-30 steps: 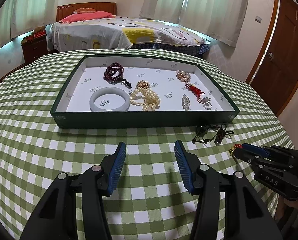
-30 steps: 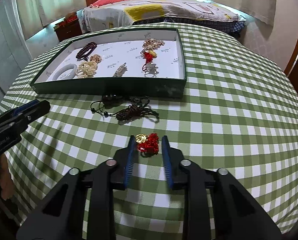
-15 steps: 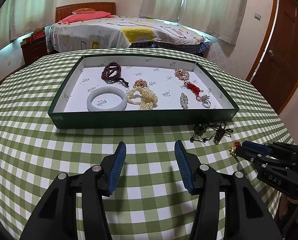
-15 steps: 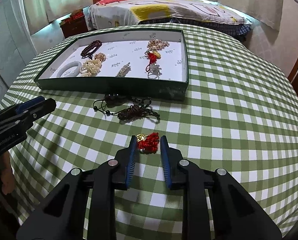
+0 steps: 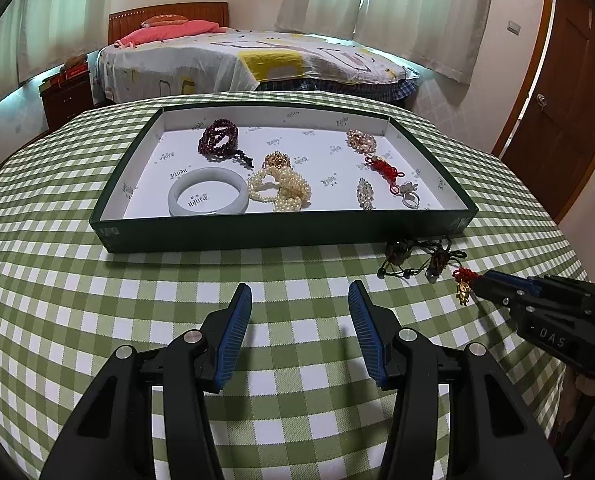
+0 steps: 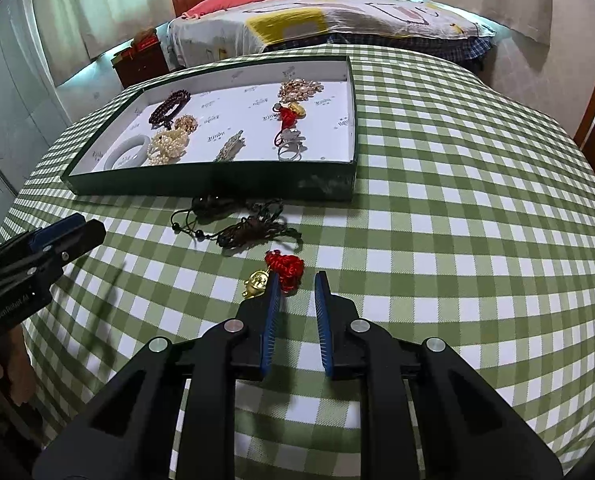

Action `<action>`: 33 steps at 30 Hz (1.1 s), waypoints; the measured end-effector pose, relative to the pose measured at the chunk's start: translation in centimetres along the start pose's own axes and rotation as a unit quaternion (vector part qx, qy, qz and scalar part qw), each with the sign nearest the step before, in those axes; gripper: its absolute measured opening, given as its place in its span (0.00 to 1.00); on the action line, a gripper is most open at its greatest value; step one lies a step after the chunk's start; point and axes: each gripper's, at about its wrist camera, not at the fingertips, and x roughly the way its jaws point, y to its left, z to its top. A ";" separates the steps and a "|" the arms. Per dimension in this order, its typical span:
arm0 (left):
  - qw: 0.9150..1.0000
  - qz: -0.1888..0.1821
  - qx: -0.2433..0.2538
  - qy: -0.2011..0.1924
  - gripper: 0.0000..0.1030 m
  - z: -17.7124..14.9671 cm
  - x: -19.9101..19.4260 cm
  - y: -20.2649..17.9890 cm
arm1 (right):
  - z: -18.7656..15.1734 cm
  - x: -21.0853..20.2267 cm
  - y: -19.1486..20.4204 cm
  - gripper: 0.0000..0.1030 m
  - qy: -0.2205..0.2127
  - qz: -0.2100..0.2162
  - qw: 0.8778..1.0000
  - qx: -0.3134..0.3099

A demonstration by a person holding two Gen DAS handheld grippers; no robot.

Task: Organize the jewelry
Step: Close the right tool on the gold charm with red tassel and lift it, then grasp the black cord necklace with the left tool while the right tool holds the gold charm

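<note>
Red cord charm (image 6: pixel 284 270) caught at the tips of the right tongs (image 6: pixel 295 280), near side of the checked cloth (image 6: pixel 457 240).

Jaws narrowed within the last moment, now nipping the red knot; gold bead (image 6: pixel 255 283) dangling off the left pad, seemingly lifted clear of the cloth, though hard to be sure from this angle. Left tongs (image 5: pixel 299 304) half open, empty, unmoved over bare cloth. Dark cord necklace (image 6: pixel 237 226) lying just beyond, in front of the green tray (image 6: pixel 217 184). Likely next: charm into the tray, beside the matching red one (image 6: pixel 289 114).
</note>
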 end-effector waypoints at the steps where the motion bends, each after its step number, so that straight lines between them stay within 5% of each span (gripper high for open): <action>1: 1.000 0.000 -0.001 0.001 0.48 0.0 0.0 0.0 | 0.1 -0.1 0.1 0.17 -0.003 0.001 1.000 0.000; 8: 1.000 0.000 -0.001 0.003 0.48 -0.1 0.2 0.0 | 0.9 0.3 1.0 0.20 -0.005 0.010 1.000 -0.010; 11: 1.000 -0.001 -0.001 0.003 0.48 -0.1 0.2 0.0 | 1.1 0.9 1.5 0.39 -0.001 0.009 1.000 -0.015; 16: 1.000 -0.002 0.000 0.004 0.48 -0.2 0.3 0.0 | 0.9 1.4 1.7 0.40 0.006 0.000 1.000 -0.023; 23: 1.000 -0.010 0.008 0.008 0.48 -0.3 0.6 -1.0 | 0.5 1.2 1.8 0.16 0.005 -0.017 0.999 -0.040; 33: 0.998 -0.042 0.043 0.002 0.48 0.7 0.7 -4.9 | 0.3 0.0 0.2 0.16 -0.008 -0.028 0.998 -0.048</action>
